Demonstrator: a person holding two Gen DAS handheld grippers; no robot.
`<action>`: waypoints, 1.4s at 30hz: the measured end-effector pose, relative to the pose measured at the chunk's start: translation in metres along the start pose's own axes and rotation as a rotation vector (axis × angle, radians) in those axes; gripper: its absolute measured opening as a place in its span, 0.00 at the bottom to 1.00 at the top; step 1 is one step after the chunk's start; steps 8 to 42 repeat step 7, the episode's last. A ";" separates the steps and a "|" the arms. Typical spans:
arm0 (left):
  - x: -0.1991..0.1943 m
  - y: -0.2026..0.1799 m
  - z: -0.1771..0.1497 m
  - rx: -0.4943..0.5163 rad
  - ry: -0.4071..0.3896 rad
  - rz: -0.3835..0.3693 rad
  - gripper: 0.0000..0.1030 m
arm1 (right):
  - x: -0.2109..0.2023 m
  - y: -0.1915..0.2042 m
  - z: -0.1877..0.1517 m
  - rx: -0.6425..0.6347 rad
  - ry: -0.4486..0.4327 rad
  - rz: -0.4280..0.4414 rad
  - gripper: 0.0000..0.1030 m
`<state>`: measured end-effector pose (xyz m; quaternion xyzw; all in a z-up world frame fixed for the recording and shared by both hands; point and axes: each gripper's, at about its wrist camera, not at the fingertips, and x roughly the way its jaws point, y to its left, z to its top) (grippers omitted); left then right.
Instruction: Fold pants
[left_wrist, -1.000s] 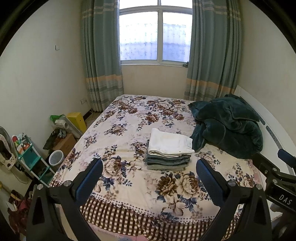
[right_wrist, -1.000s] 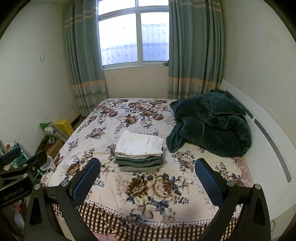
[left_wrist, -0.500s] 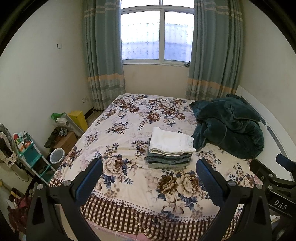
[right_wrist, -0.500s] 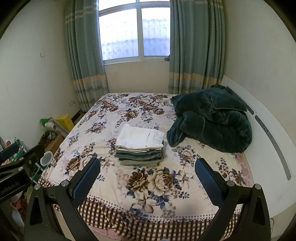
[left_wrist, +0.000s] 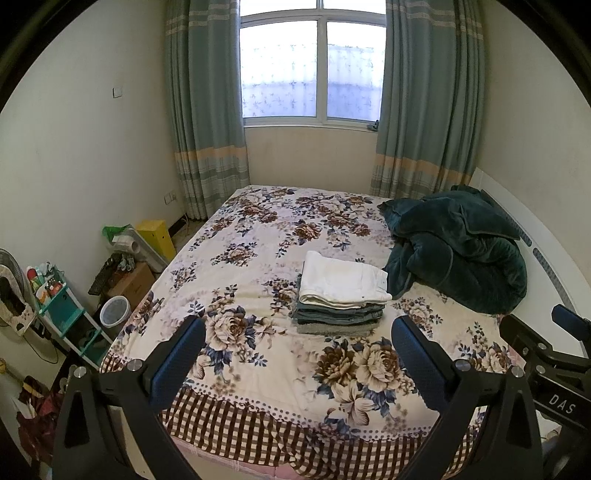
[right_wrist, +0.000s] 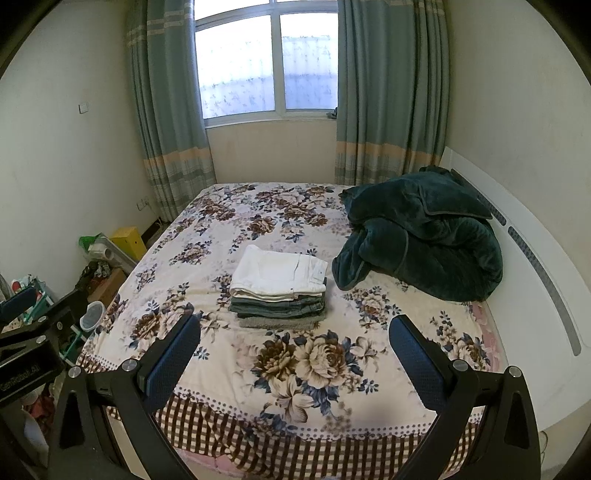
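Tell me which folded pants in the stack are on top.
The white pants top the stack; the grey-blue and grey pairs lie beneath them. Both grippers are open, clear of the stack.

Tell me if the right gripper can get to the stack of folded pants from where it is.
Probably yes. The right gripper is open and empty, held back above the bed's near edge, and only bare floral sheet lies between it and the stack of folded pants. The green blanket sits off to the right.
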<state>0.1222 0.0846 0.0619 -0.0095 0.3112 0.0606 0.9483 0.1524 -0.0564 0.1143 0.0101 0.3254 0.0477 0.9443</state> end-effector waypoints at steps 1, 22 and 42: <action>0.000 0.000 0.000 -0.002 0.000 0.002 1.00 | 0.000 0.000 0.000 0.001 0.000 0.001 1.00; -0.006 0.006 -0.011 -0.014 -0.010 0.006 1.00 | 0.001 -0.001 -0.001 0.001 -0.001 0.003 1.00; -0.006 0.006 -0.011 -0.014 -0.010 0.006 1.00 | 0.001 -0.001 -0.001 0.001 -0.001 0.003 1.00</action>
